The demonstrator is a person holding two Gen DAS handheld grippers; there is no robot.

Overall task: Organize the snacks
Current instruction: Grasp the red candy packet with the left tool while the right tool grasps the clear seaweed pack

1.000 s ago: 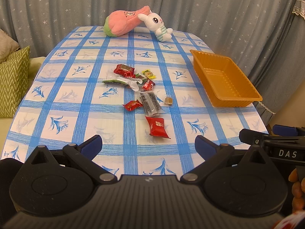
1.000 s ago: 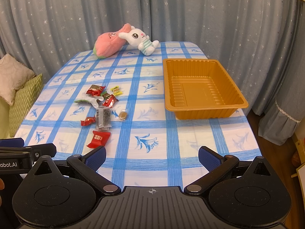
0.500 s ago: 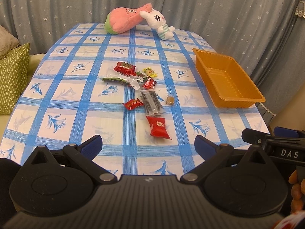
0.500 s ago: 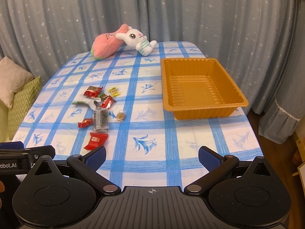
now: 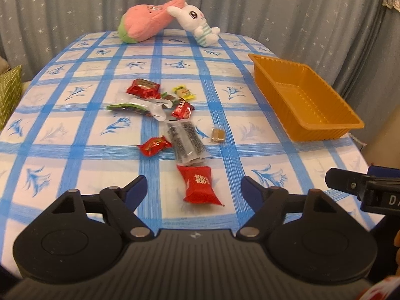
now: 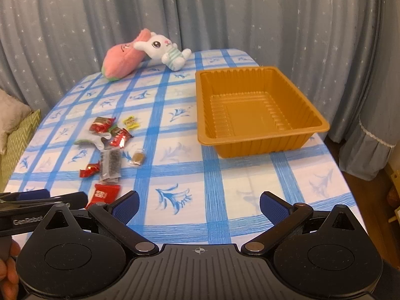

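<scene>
Several wrapped snacks lie scattered mid-table. Nearest me is a red packet (image 5: pixel 199 185) (image 6: pixel 103 193), lying between the fingers of my left gripper (image 5: pixel 193 187), whose jaws are closing but stand apart from the packet. Beyond it lie a dark clear-wrapped bar (image 5: pixel 185 141) (image 6: pixel 111 163), a small red candy (image 5: pixel 153 145), a brown candy (image 5: pixel 218 135) (image 6: pixel 138 158), a yellow candy (image 5: pixel 184 92) and more red wrappers (image 5: pixel 143 88). An empty orange tray (image 5: pixel 322 127) (image 6: pixel 260 142) sits at the right. My right gripper (image 6: pixel 198 206) hangs open over bare tablecloth in front of the tray.
A pink plush (image 5: pixel 142 23) and a white bunny plush (image 5: pixel 197 26) lie at the far edge, grey starred curtains behind. A green cushion (image 6: pixel 20 147) sits off the table's left side. The blue-checked tablecloth (image 6: pixel 225 182) ends close on the right.
My left gripper came forward and down over the red packet, and its fingers narrowed around it. My right gripper dropped lower and nearer the table, still wide open.
</scene>
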